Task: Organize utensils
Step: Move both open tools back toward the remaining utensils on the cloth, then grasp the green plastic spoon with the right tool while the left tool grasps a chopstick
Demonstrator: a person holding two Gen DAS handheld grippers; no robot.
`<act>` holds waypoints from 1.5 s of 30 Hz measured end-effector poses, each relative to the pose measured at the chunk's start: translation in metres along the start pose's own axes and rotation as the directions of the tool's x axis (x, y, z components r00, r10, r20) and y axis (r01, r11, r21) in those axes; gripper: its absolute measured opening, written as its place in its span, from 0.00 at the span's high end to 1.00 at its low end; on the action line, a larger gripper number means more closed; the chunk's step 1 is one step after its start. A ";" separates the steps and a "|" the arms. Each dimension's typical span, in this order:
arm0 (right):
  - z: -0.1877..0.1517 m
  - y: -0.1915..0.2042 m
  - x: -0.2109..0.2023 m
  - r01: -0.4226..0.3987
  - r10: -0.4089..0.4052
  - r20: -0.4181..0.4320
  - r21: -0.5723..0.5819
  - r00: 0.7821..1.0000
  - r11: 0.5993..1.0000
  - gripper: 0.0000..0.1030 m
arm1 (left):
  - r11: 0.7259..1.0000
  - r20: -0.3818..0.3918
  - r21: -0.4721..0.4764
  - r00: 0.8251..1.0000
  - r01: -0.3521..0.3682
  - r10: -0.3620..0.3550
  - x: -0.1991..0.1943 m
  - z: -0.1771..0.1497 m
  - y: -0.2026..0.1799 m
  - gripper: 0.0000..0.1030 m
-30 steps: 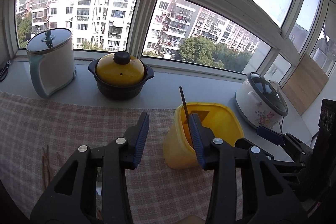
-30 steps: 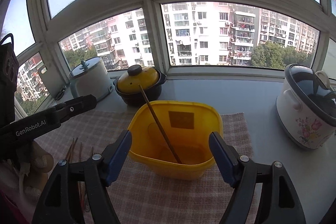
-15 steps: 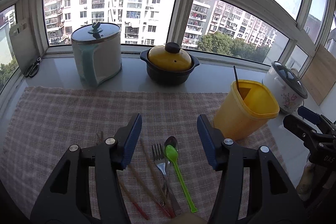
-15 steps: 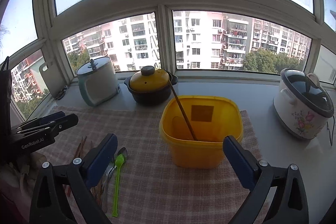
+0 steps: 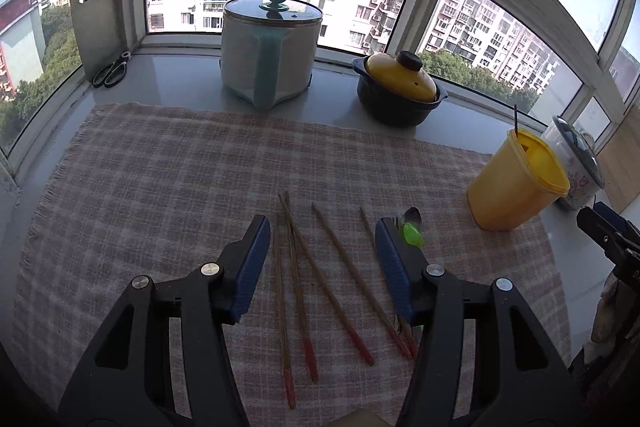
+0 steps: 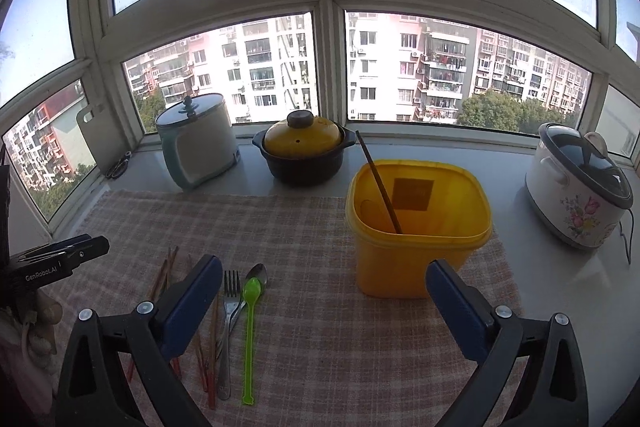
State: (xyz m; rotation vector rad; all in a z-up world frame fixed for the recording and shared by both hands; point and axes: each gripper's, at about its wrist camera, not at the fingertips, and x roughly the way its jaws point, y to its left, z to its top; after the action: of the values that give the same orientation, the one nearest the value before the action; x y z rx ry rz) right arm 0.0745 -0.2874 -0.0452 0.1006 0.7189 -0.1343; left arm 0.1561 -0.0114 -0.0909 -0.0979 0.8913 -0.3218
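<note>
We have one wooden chopstick in the yellow plastic tub; remaining red-tipped chopsticks, fork, spoons lie loose; both grippers released, empty.

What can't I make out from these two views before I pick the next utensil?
- Fork: in the left wrist view the left gripper's right finger hides it.
- Chopsticks: in the right wrist view the right gripper's left finger covers some, so no count there.
- Yellow bin floor: its front wall hides where the chopstick inside ends.

Bright bay window, apartment blocks outside, grey sill beneath.
</note>
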 end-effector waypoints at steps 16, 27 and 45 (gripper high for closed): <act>-0.032 0.024 0.036 -0.090 0.089 -0.150 -0.001 0.985 0.996 0.10 | 0.992 -0.201 -0.084 0.973 0.098 -0.114 0.043 -0.039 0.030 0.71; -0.046 0.050 0.084 -0.197 0.175 -0.318 -0.039 0.932 0.980 0.41 | 0.981 -0.274 -0.117 0.944 0.157 -0.184 0.074 -0.047 0.009 0.81; -0.053 0.050 0.144 -0.233 0.206 -0.456 -0.003 0.866 0.973 0.62 | 0.981 -0.339 -0.171 0.930 0.089 -0.143 0.126 -0.038 0.014 0.85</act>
State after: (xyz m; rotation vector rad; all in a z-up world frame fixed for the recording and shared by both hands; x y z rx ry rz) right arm 0.1552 -0.2433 -0.1775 0.1603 1.1730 0.1363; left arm 0.2032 -0.0364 -0.2120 -0.2417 1.2683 -0.3883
